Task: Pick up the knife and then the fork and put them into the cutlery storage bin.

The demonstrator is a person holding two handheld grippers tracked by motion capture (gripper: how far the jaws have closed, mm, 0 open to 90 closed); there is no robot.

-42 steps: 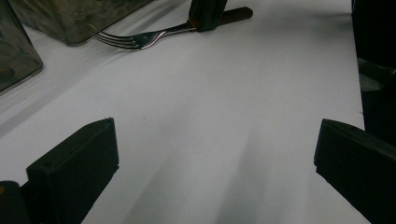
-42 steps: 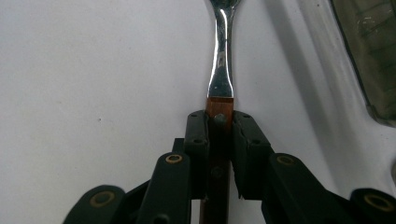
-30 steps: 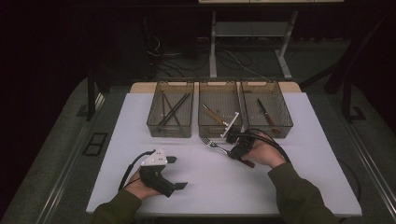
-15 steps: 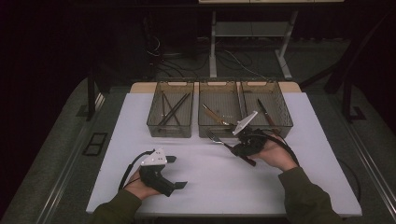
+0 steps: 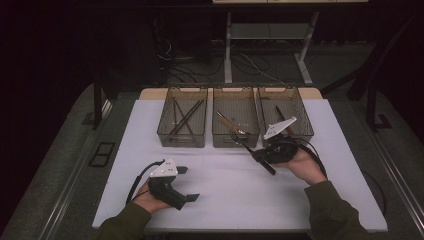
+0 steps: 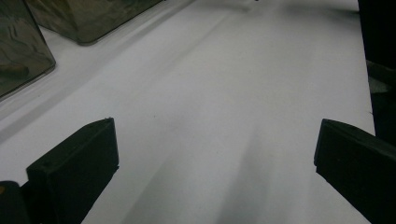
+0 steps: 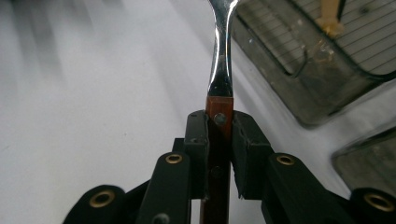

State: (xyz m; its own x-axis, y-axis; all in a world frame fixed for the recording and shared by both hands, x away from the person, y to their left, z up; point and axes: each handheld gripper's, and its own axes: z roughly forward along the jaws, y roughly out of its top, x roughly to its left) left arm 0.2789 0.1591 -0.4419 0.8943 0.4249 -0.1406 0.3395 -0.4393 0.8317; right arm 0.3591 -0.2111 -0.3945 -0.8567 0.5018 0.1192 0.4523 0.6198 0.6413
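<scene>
Now the right hand-held gripper [image 7: 219,154] clamps a wooden-handled fork [image 7: 221,70] near the middle bin [image 5: 235,117]; the left hand-held gripper [image 6: 210,158] rests wide open, empty, on the white surface [image 5: 225,185].

Fork [image 5: 239,138] in right hand-held gripper [image 5: 260,156], before middle bin [image 5: 235,137].

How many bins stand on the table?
3, side by side along the table's far edge: the left bin, the middle bin and the right bin.
</scene>
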